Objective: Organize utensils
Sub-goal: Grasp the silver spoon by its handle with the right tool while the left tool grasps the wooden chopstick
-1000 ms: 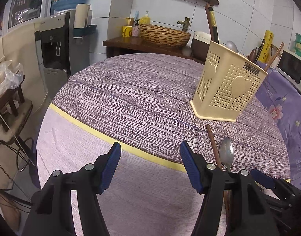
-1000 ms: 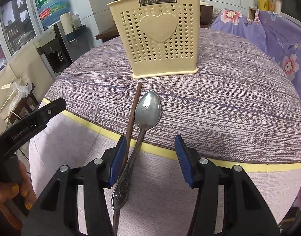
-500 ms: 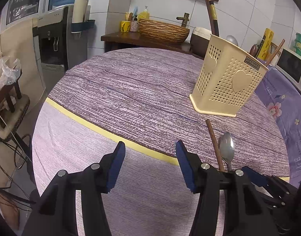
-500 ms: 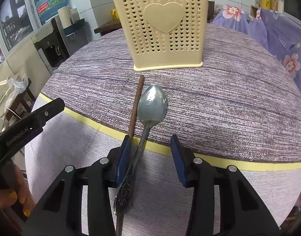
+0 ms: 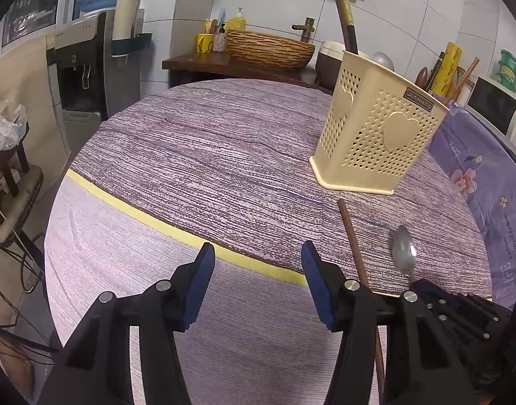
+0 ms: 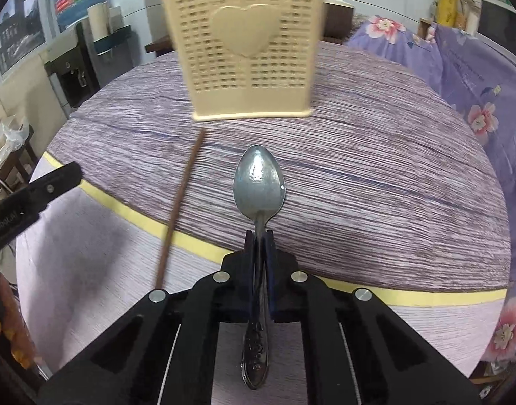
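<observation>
Clamped tight on the metal spoon (image 6: 259,182): right gripper (image 6: 259,236), blue pads pinching the neck just behind the bowl, bowl pointing toward the cream utensil holder (image 6: 247,50), ornate handle trailing back between the black arms. Just left of the spoon, apart from it: brown chopstick (image 6: 180,202), lying flat on the striped tablecloth (image 6: 376,175), far tip near the holder's base. Well left of the holder: left gripper (image 5: 256,281), jaws parted about halfway, nothing between the pads, hovering over the cloth near its yellow stripe (image 5: 150,222). Upright on the table: the holder, wooden and metal utensils poking from its top. Behind the holder: wicker basket (image 5: 269,49) on a wooden side table.
</observation>
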`<state>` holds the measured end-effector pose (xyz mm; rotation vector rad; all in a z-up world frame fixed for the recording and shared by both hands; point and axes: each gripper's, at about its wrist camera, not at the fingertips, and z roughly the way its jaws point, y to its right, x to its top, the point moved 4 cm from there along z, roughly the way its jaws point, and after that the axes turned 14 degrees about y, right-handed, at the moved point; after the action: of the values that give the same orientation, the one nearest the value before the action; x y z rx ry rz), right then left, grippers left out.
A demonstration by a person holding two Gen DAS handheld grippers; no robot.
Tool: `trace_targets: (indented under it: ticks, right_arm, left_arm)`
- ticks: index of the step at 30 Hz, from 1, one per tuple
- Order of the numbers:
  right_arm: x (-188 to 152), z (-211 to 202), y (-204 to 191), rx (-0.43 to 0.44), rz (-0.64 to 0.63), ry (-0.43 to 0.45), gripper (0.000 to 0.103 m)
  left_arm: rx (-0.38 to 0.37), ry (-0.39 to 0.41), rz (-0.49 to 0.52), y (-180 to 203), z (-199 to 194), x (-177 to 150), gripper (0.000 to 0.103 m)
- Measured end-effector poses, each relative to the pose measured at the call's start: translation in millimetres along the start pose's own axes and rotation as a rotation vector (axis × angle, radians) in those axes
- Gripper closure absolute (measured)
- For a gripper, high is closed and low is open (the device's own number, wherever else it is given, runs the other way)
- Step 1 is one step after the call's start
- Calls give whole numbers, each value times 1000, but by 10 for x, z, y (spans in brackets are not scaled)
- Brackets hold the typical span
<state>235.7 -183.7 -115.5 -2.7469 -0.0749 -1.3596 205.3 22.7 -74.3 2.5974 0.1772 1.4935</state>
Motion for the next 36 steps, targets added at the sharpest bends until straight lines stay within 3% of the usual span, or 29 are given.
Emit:
trace_targets:
  ticks: [4, 12, 13, 14, 16, 30, 36]
  right_arm:
    - [-34, -65, 293, -29, 31, 5, 96]
    - [86, -20, 339, 36, 69, 20, 93]
    - [124, -5, 336, 46, 67, 20, 84]
    - [153, 4, 333, 56, 69, 17, 69]
    - [207, -2, 350, 49, 74, 34, 58]
    - [337, 406, 232, 6, -11, -12, 57]
    - [344, 417, 247, -12, -30, -1, 65]
  left_arm:
    - [-4, -3, 0, 27, -10, -14, 50]
    - [-9, -8, 0, 69, -22, -27, 50]
    - [-9, -8, -1, 68, -23, -25, 50]
    - [-8, -8, -1, 67, -24, -25, 50]
    - [-7, -10, 1, 59, -20, -23, 50]
    - [-11, -22, 10, 99, 13, -46, 50]
    - [-20, -36, 26, 176, 45, -70, 50]
